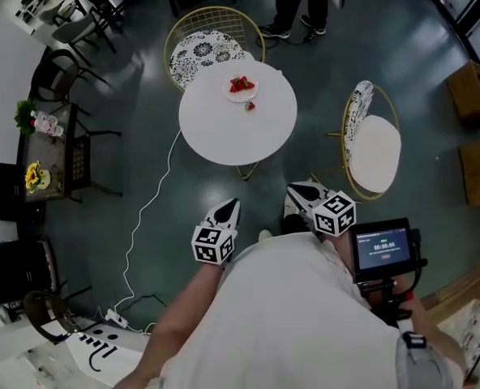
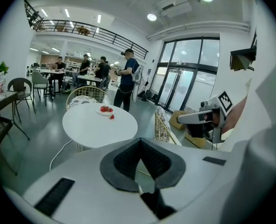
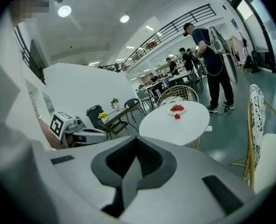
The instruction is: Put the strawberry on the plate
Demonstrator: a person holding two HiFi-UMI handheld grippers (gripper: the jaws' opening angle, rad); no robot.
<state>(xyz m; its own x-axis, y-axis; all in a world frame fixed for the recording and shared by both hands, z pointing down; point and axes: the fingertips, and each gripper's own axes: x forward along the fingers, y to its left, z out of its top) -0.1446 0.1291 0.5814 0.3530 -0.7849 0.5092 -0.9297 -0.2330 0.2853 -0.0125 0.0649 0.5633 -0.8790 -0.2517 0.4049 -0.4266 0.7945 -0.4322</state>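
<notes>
A round white table (image 1: 232, 128) stands ahead of me, well beyond both grippers. Near its far edge sits a small white plate (image 1: 242, 88) with several red strawberries on it. One loose strawberry (image 1: 250, 105) lies on the tabletop just in front of the plate, apart from it. The same plate (image 2: 105, 109) and loose strawberry (image 2: 112, 116) show small in the left gripper view, and the plate (image 3: 177, 108) and strawberry (image 3: 177, 116) in the right gripper view. My left gripper (image 1: 231, 206) and right gripper (image 1: 294, 191) hover low near my body, both shut and holding nothing.
A gold wire chair (image 1: 205, 51) with a patterned cushion stands behind the table, another chair (image 1: 375, 148) with a white cushion to its right. A person (image 1: 301, 2) stands beyond the table. A white cable (image 1: 147, 209) runs across the floor at left. A side table (image 1: 41, 148) carries flowers.
</notes>
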